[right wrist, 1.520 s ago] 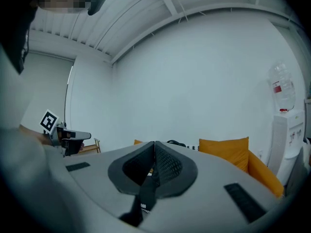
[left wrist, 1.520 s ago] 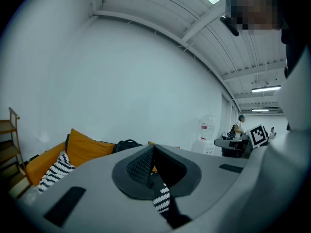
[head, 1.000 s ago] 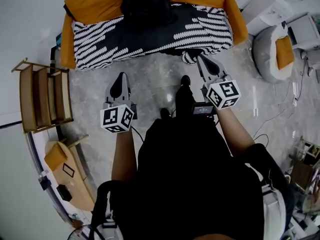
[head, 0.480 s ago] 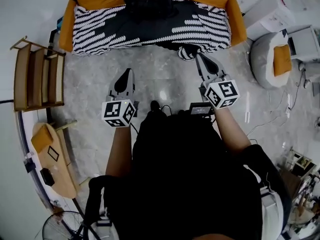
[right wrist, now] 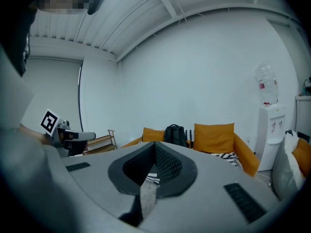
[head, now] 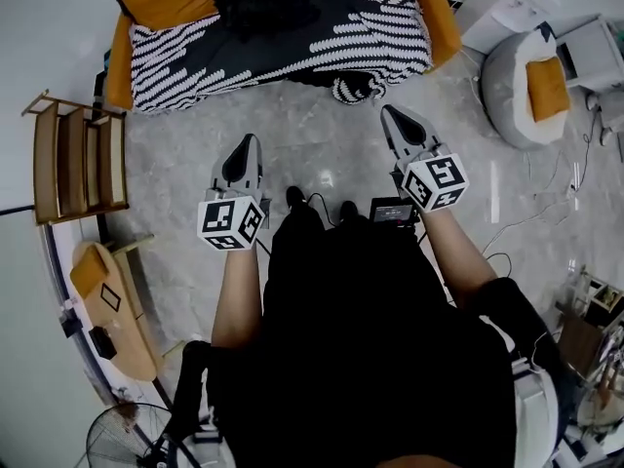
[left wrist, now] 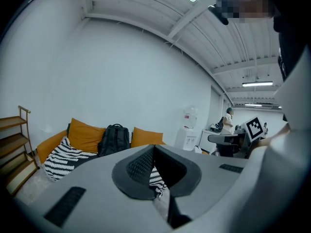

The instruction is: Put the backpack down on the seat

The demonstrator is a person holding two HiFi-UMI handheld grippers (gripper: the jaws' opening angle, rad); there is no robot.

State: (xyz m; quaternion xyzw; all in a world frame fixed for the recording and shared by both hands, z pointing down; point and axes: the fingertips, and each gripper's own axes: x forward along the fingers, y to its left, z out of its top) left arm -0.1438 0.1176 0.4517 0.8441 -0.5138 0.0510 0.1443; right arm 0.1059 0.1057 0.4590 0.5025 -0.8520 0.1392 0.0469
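**Left tongs** (left wrist: 154, 148) and **right tongs** (right wrist: 155, 144): the jaws of each are pressed together with nothing held between their dark, ribbed faces. Both are pointed across the grey stone-patterned floor (head: 312, 144) toward the sofa (head: 118, 71).

**Black backpack** (right wrist: 175, 135): it is seen well apart from both tongs, upright on the seat and leaned against the backrest between two orange cushions (right wrist: 214, 137). The task is judged already fulfilled.

**Seat**: it is covered by a black-and-white zebra-striped throw (head: 292, 42).

**Handling**: the backpack is judged to be woven fabric and soft-sided, liable to sag when lifted, moderately heavy if filled, and not fragile. The top carry loop is judged the best hold, with a shoulder strap second.
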